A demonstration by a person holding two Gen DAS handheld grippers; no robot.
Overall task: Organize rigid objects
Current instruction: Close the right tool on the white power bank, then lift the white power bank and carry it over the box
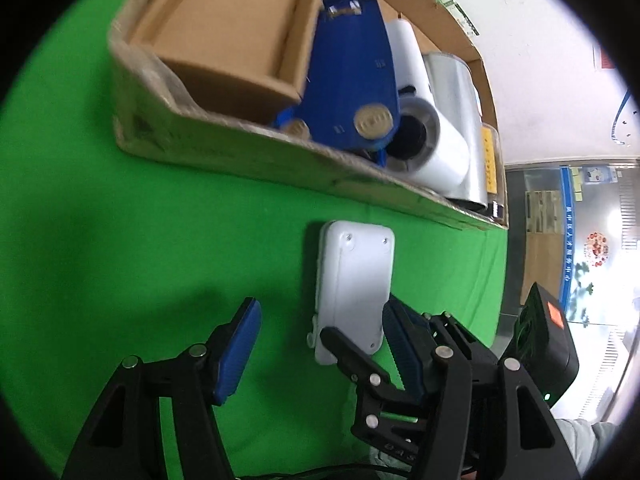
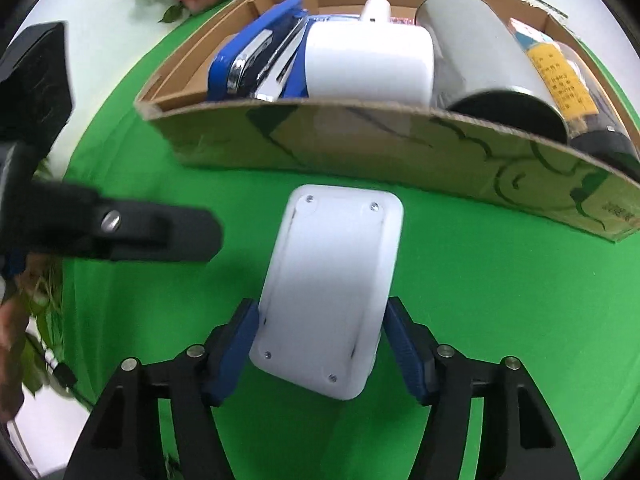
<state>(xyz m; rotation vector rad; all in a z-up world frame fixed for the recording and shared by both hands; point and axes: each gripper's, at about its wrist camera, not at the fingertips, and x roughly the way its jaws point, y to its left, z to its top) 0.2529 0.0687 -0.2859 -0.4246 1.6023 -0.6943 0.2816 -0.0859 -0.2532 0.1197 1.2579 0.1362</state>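
The right gripper [image 2: 320, 344] clamps the white case [image 2: 332, 280]; left gripper [image 1: 320, 354] stands apart, empty. Lift level, clearing the cardboard box [image 2: 360, 148] wall ahead.

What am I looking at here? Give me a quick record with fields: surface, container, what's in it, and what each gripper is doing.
surface: green cloth
container: open cardboard box
contents: blue plastic tape dispenser, white film roll, grey cylinder
object outside box: white rounded plastic case, lying on the cloth
right gripper: pads at the case's sides
left gripper: open, empty
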